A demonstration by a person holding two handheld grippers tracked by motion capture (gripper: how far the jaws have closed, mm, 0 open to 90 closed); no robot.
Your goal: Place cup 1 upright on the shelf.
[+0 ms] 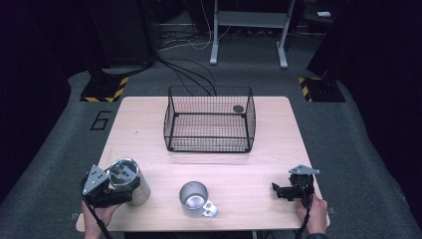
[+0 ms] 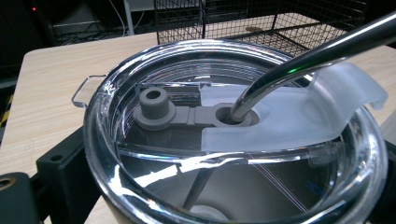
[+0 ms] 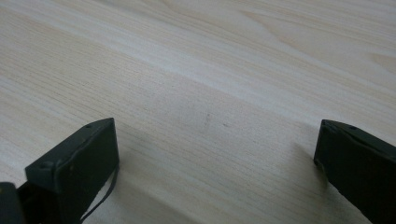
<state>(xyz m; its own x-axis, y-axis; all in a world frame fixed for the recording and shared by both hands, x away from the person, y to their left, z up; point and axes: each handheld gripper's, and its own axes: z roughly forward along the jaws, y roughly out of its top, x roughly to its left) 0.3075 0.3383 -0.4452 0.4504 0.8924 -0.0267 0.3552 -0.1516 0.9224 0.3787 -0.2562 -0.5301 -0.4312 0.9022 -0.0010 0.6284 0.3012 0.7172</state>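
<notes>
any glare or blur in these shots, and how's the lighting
High view: the table is evenly lit and the surrounding room is dark. Left gripper view: bright glare streaks on the clear lid of the tumbler, and the metal straw glints. Right gripper view: soft focus, with the open right gripper casting faint shadows on the wood.

text: "6" | on: floor point(image 1: 74, 129) left of table point(image 1: 278, 124)
</notes>
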